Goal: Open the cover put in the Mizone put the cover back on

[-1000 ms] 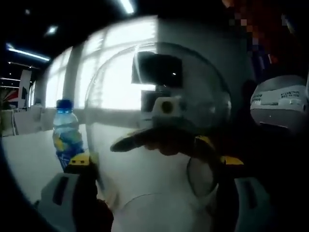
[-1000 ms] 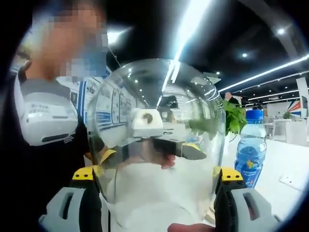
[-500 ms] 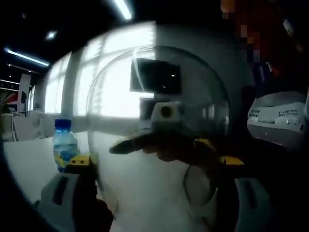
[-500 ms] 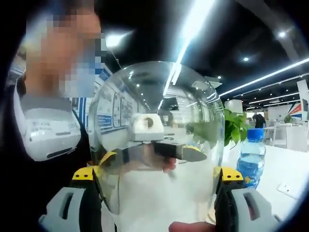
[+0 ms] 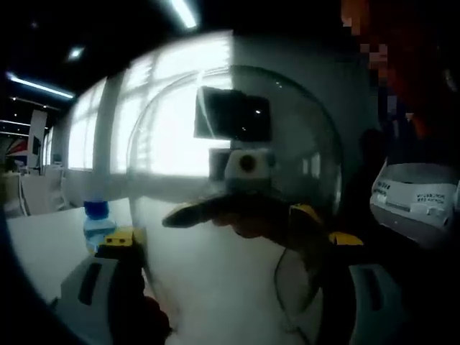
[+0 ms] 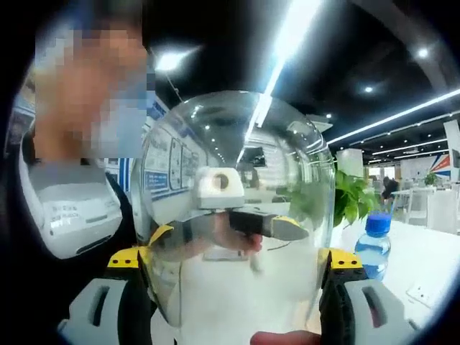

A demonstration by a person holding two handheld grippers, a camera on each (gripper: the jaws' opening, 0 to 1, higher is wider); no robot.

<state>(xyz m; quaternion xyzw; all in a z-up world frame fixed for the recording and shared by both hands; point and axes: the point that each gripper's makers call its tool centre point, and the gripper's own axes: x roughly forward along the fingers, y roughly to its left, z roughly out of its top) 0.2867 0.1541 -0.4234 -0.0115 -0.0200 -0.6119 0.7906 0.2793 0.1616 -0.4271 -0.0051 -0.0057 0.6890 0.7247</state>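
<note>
A clear dome cover is held up in the air between the wide-set jaws of my left gripper, which press on its two sides. In the right gripper view the same cover sits between the jaws of my right gripper, gripped from the opposite side. Each gripper appears through the clear dome in the other's view. The Mizone bottle, with a blue cap and blue label, stands upright on the white table beyond the left jaw. In the right gripper view the bottle stands past the right jaw.
A person stands close behind the cover with a white device on the chest. A green plant stands behind the bottle. A small flat white object lies on the table. Bright windows line the far wall.
Both views have risen with the cover, so the bottle now sits lower in each and is partly hidden behind the left jaw. The grip on the cover is unchanged.
</note>
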